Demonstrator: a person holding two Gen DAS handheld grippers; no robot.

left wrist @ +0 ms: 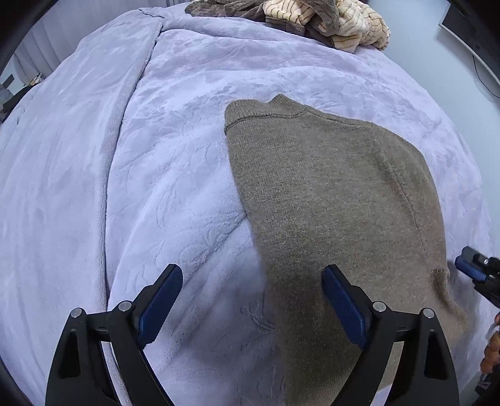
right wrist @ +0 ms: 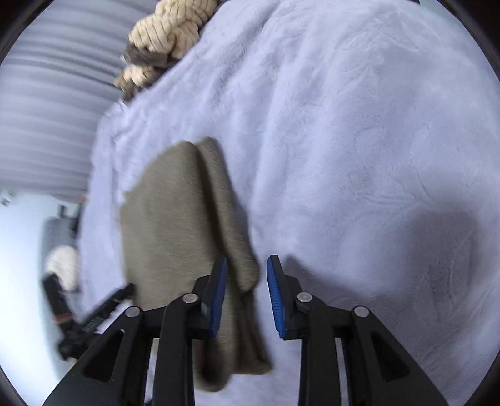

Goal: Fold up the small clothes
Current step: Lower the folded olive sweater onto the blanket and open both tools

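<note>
On the bed, over a lavender plush blanket (left wrist: 156, 156) — both my grippers point down at it.

Garment: brown knit sweater (left wrist: 328, 203), lying flat on the blanket, ribbed collar toward 12 o'clock in the left wrist view, a long fold edge down its 9 o'clock side.

Left gripper (left wrist: 251, 299): my jaws stand wide apart, nothing pinched; the 3 o'clock finger hangs over the sweater's lower part, the 9 o'clock finger over bare blanket. Whether either tip touches the cloth I cannot tell.

Right gripper (right wrist: 247, 281): my jaws are partly open, nothing between the pads; the sweater's folded edge lies just below and toward 9 o'clock of them — view blurred.

Sweater from the right wrist: a long doubled strip running from 6 toward 11 o'clock.

Other clothes: cream striped and grey fleece heap (left wrist: 328, 25) at the blanket's far edge, 12 o'clock, well apart from the sweater.

Neighbour: my right gripper's blue tip shows at 3 o'clock in the left wrist view, just beside the sweater's edge.
</note>
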